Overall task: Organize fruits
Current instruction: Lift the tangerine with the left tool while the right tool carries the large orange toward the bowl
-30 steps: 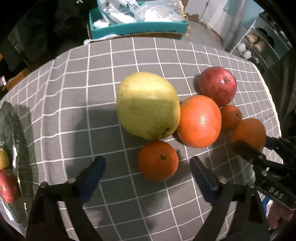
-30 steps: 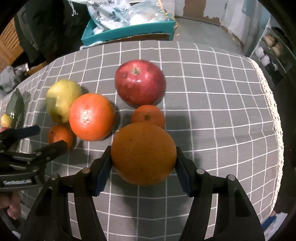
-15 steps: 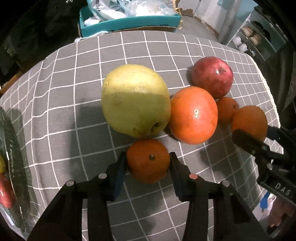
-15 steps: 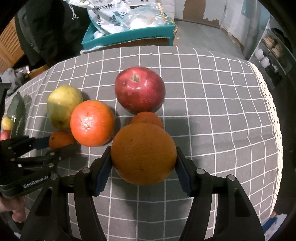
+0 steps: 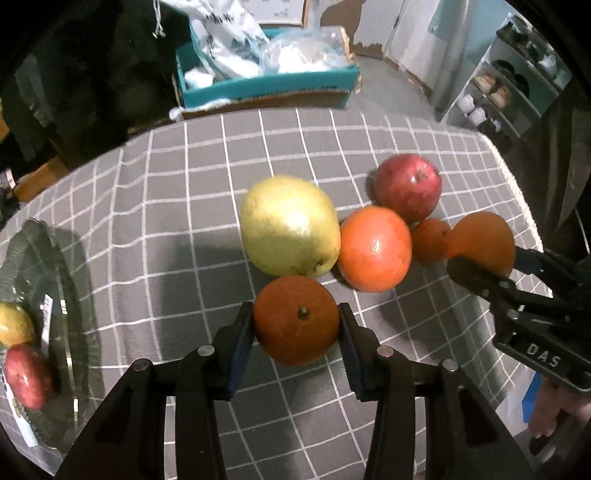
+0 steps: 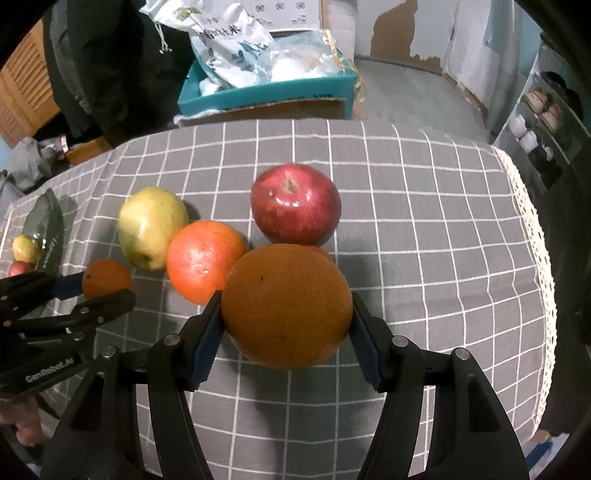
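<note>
We hold a small orange point(image 5: 296, 320) in the left gripper point(image 5: 296, 325) and a large orange point(image 6: 287, 306) in the right gripper point(image 6: 286, 328); the glass plate point(image 5: 55, 258) lies at frame left, nearer our left.

Grey floor point(image 6: 406, 92), peeling wall point(image 6: 413, 29) — shelving point(image 6: 546, 122); teal box point(image 6: 266, 96)

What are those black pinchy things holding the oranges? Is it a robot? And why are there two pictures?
No robot: a person holds a pair of tongs in each hand, with a camera on each, so each picture looks along one pair. The left tongs pinch a small orange. The right tongs pinch a big orange. On the checked tablecloth lie a yellow-green fruit, another orange, a tiny orange and a red apple. A glass dish at the left holds two more fruits.
</note>
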